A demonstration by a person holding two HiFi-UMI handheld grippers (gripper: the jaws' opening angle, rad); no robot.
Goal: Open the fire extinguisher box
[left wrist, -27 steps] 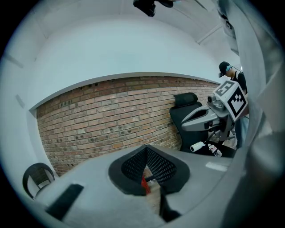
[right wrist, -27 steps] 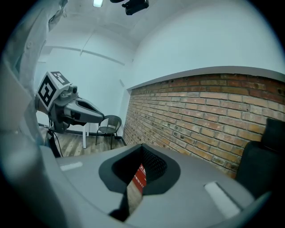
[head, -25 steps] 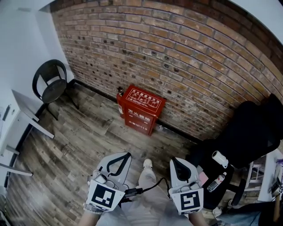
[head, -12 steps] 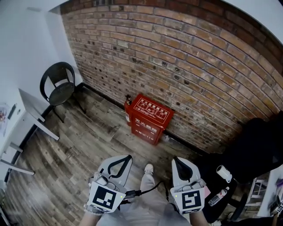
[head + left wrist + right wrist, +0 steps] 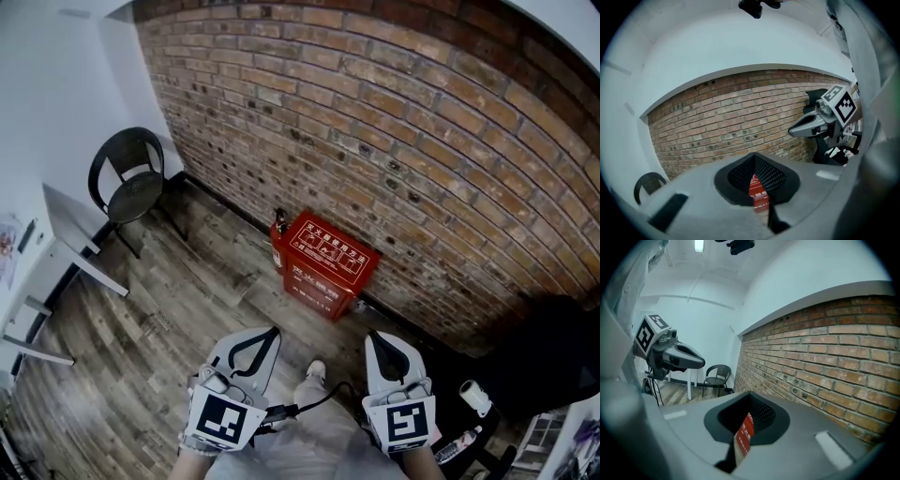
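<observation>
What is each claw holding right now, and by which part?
Nothing. The left claw and the right claw are both shut and empty. The fire extinguisher box stands against the brick wall, untouched.

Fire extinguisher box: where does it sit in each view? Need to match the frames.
Head view: fire extinguisher box at centre, on the floor against the brick wall.
Left gripper view: box low centre, a red sliver between the jaws, wall above it.
Right gripper view: box low centre, a red sliver between the jaws, wall to the right.
Shared landmark: the brick wall.
</observation>
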